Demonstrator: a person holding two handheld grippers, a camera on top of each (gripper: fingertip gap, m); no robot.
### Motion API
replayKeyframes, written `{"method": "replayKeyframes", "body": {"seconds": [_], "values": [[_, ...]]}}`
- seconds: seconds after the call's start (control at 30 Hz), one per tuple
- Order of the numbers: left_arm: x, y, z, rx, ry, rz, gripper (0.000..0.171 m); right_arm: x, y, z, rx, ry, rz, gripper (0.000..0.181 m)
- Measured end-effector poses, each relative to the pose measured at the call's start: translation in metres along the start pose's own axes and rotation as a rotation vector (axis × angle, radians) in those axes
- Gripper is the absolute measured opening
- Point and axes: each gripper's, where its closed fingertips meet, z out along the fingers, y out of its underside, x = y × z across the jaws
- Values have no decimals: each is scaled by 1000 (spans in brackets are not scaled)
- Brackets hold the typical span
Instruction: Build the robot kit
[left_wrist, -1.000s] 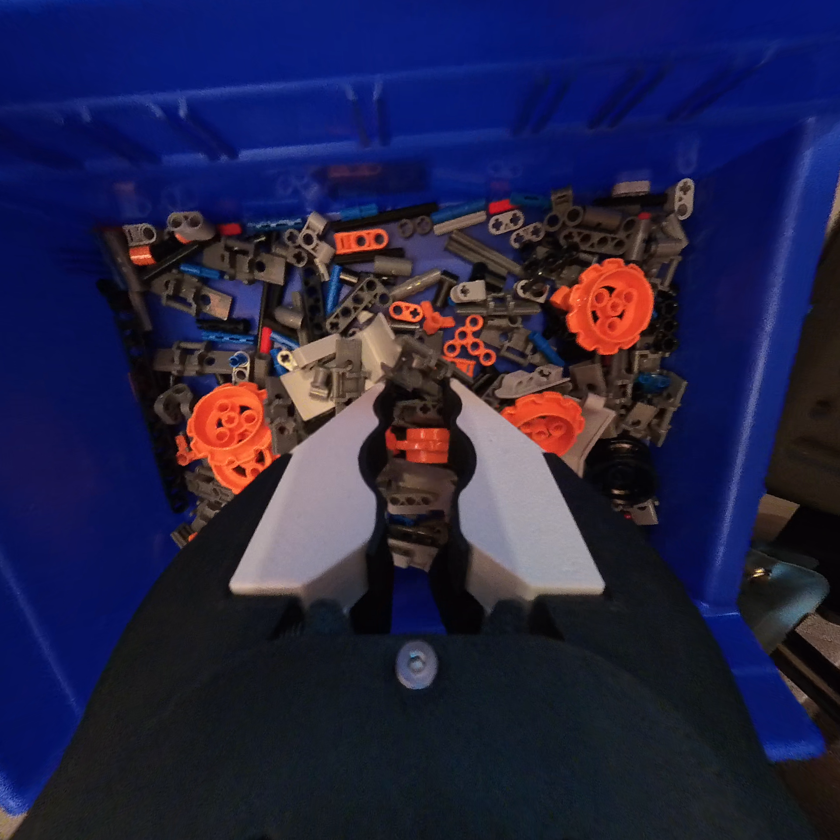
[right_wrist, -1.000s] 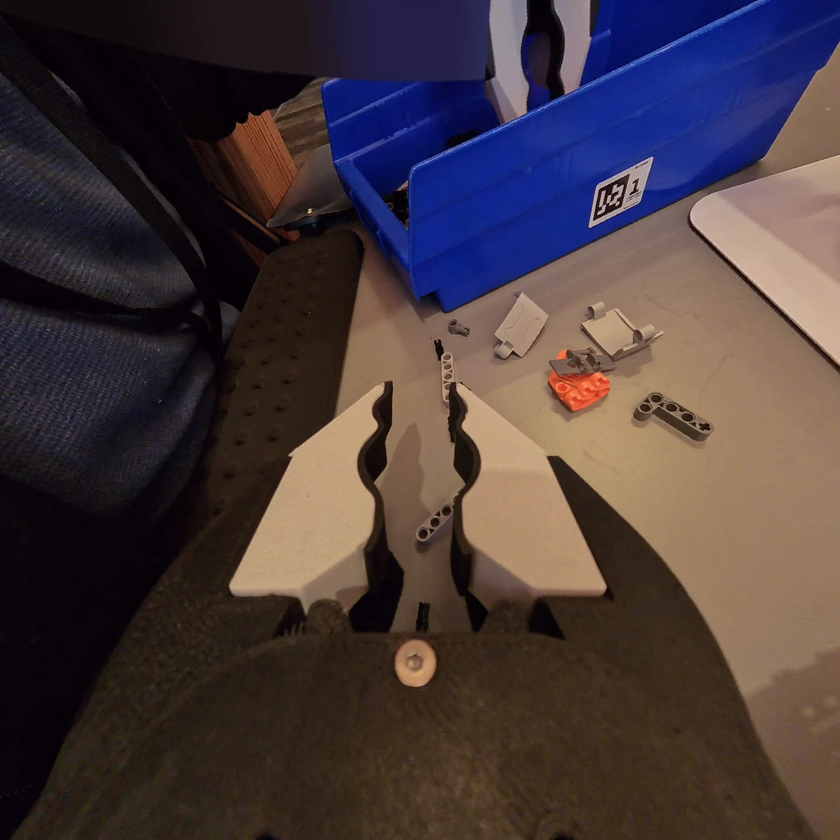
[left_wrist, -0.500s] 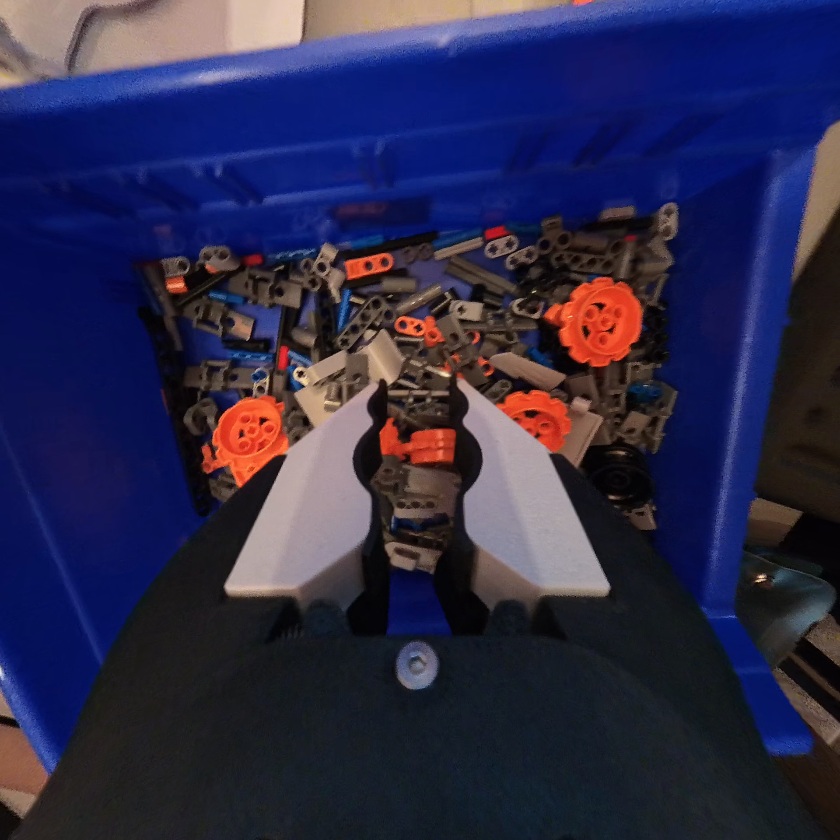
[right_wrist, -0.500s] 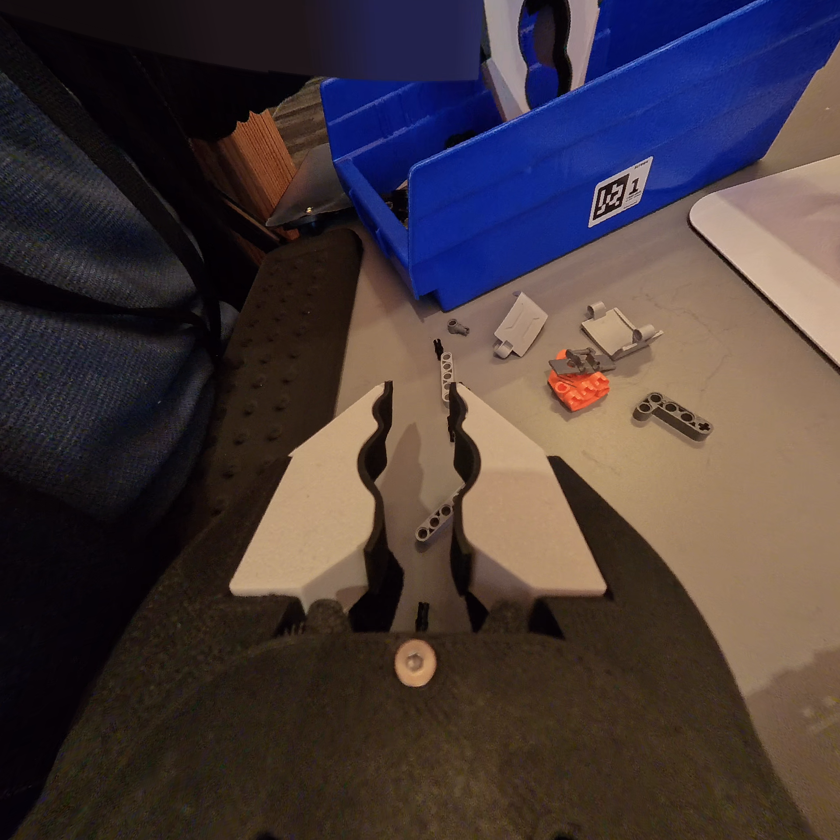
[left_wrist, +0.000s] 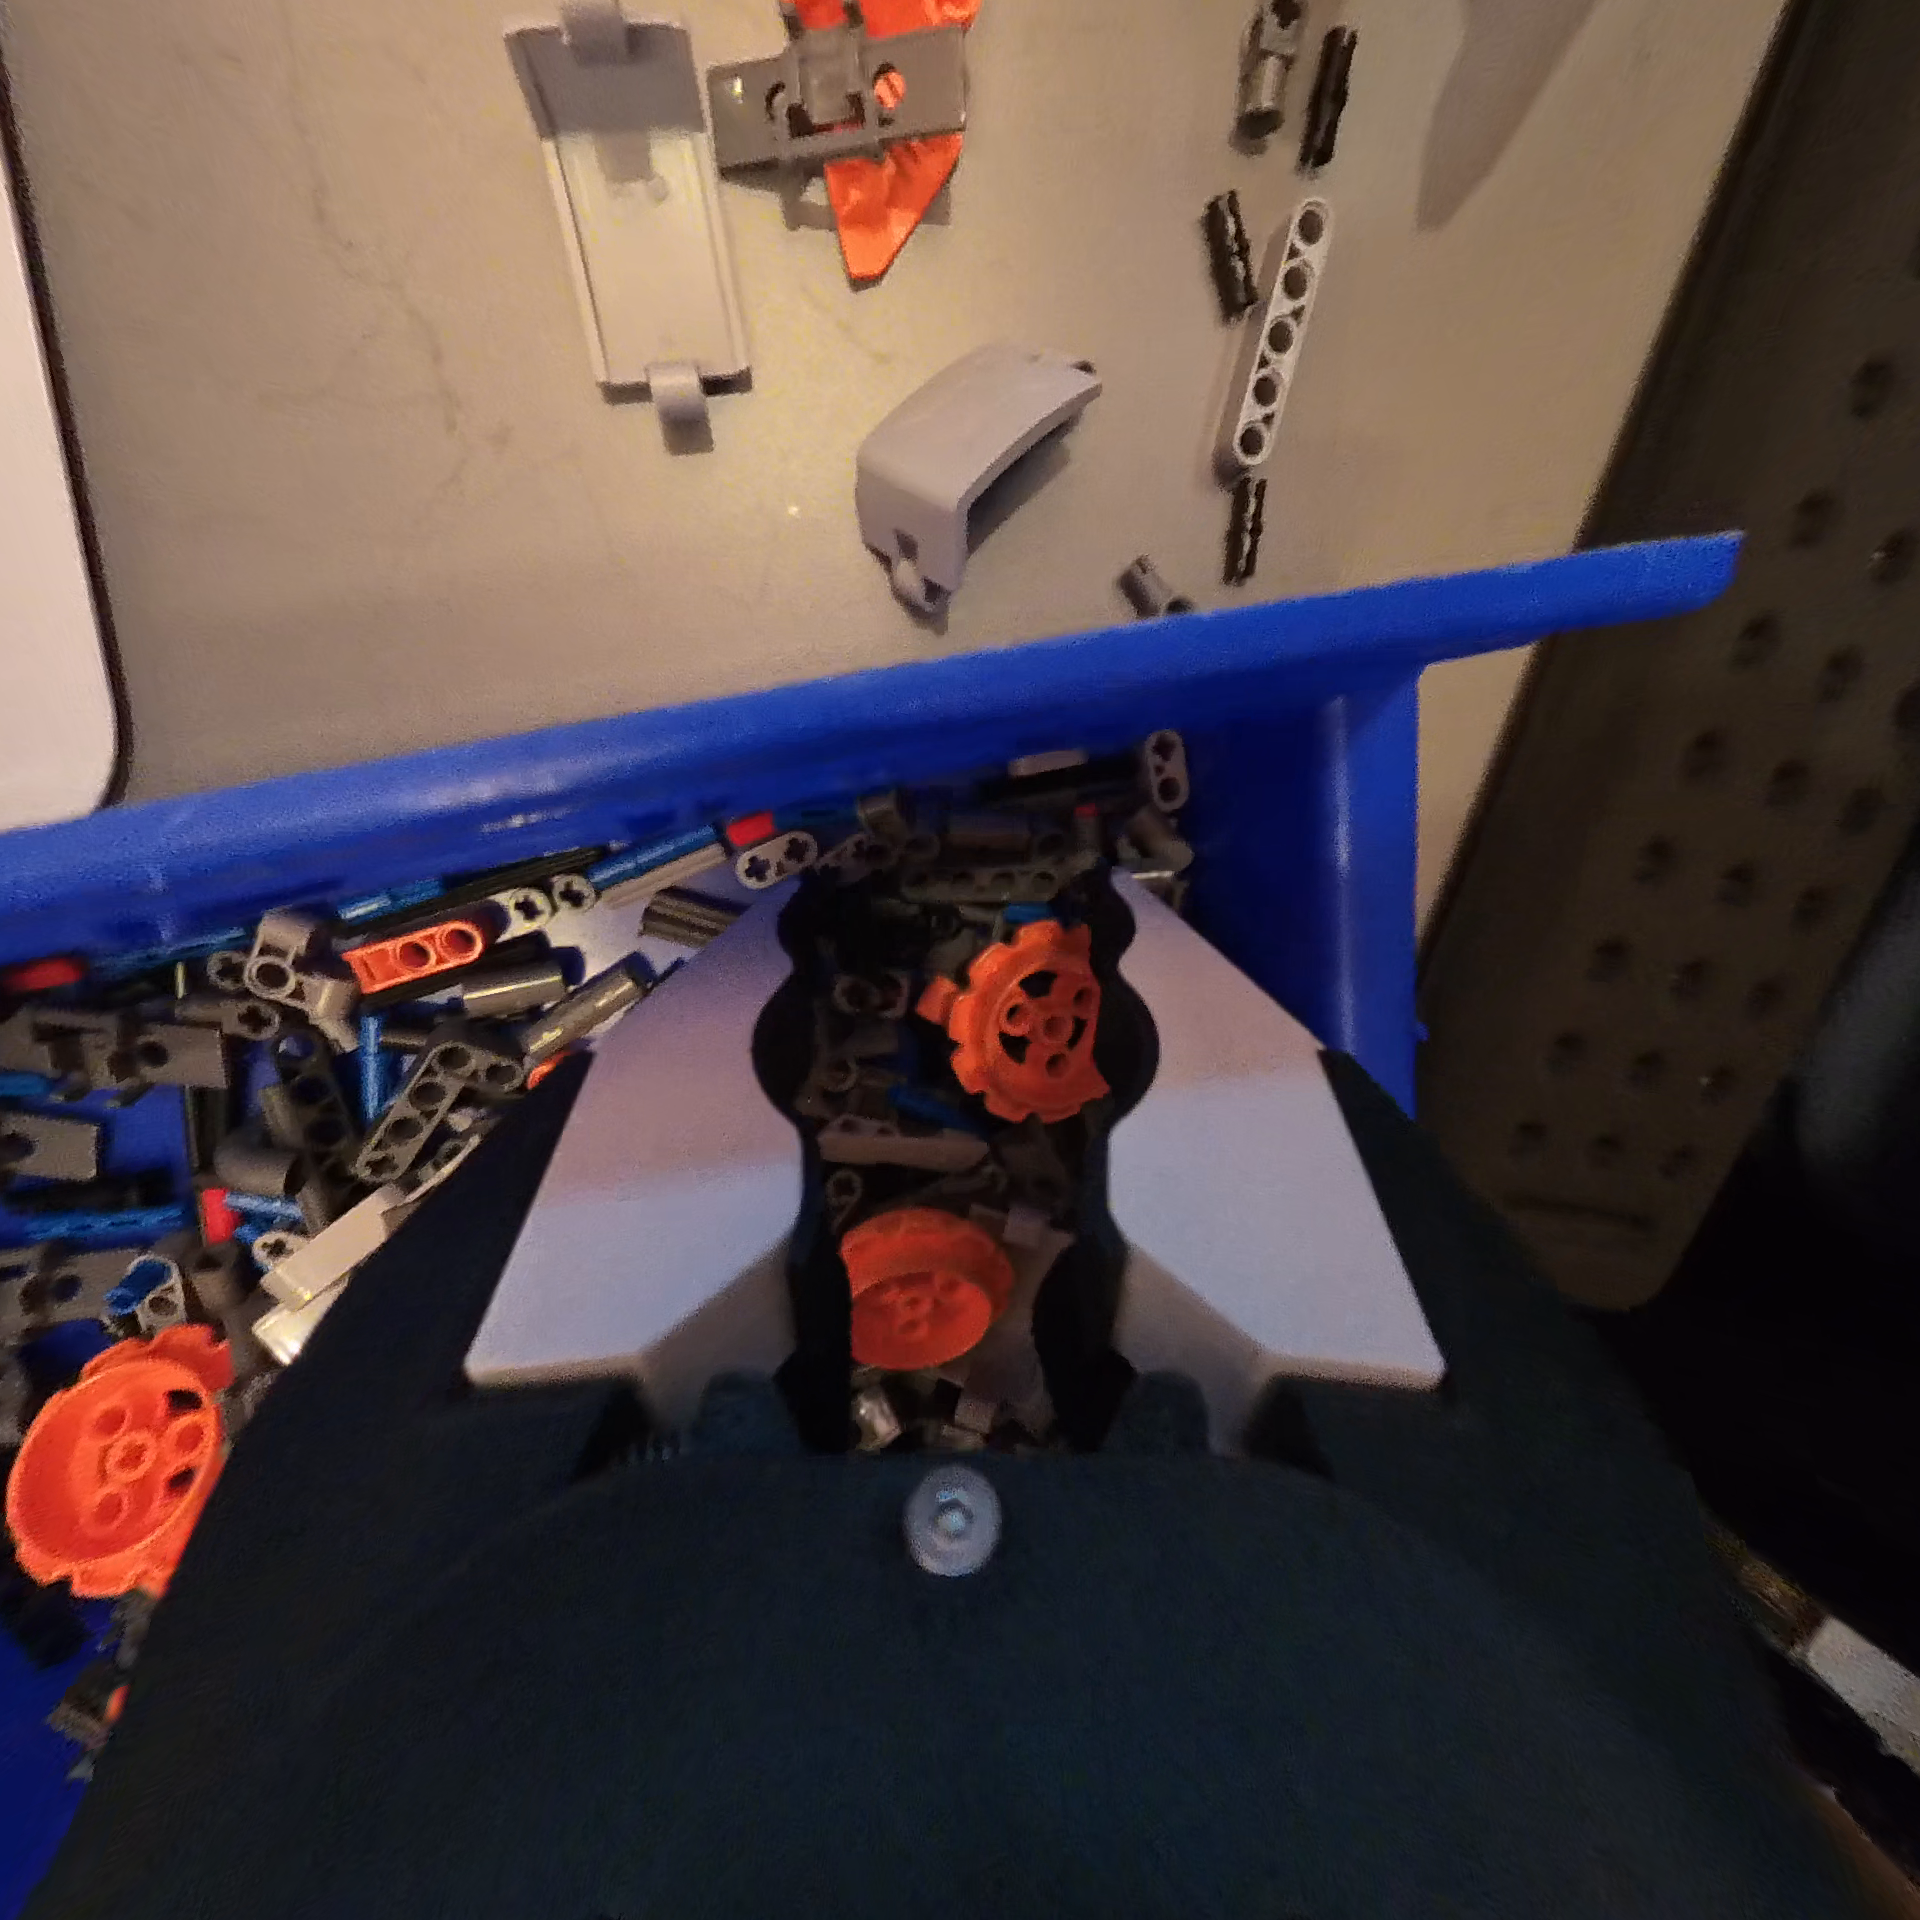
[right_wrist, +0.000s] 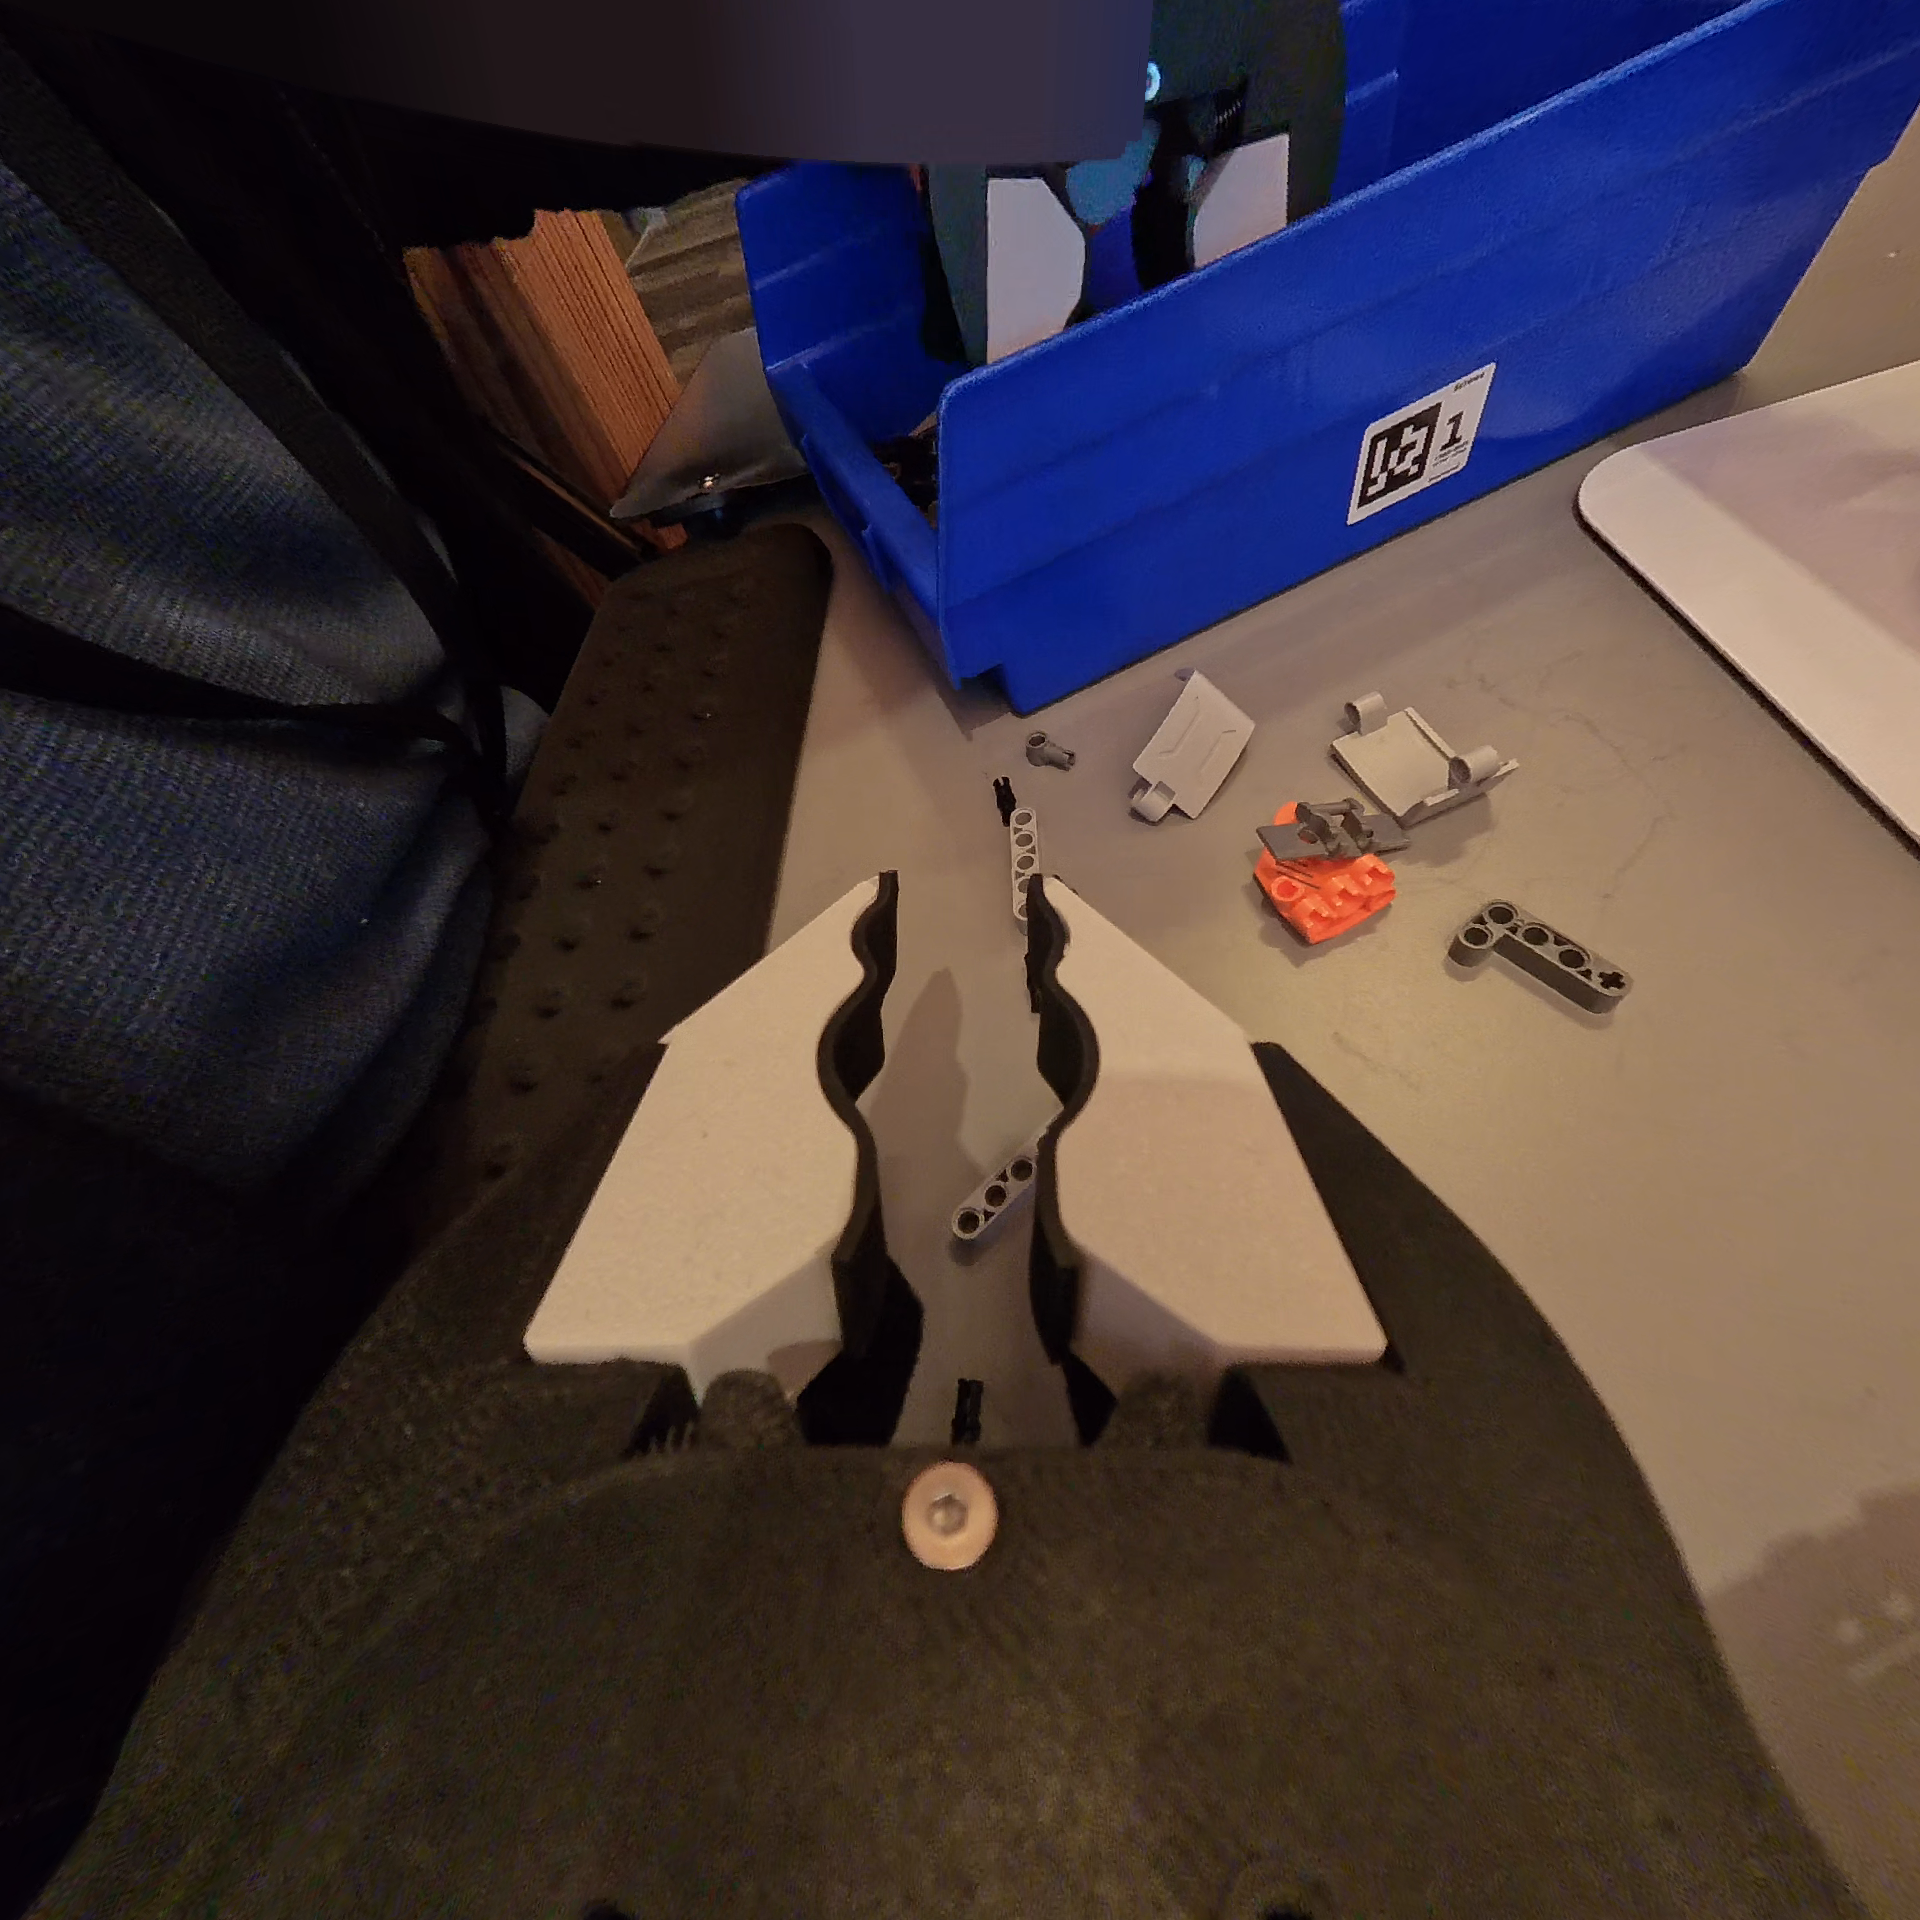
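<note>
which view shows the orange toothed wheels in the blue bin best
The left wrist view: it looks down into the blue plastic bin, showing orange toothed wheels among grey and black parts, framed by the open left gripper. The right wrist view shows only the bin's outer wall; its contents are almost entirely hidden.

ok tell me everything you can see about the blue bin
The blue bin is a glossy, hard plastic storage bin with ribbed walls and an open top, standing upright on the grey table. A white sticker with a black square code sits on its outer wall. Inside lies a jumble of small grey, black, blue and orange building parts, with toothed orange wheels. The left gripper reaches into it, open.
</note>
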Motion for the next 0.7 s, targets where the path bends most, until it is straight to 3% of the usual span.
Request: {"method": "replayKeyframes", "body": {"seconds": [0.3, 0.7], "values": [[-2, -1, 0, 34, -9, -41, 29, -1, -1, 0, 2, -1, -2, 22], [-37, 15, -20, 24, -148, -66, 29, 0, -1, 0, 2, -1, -2, 22]]}}
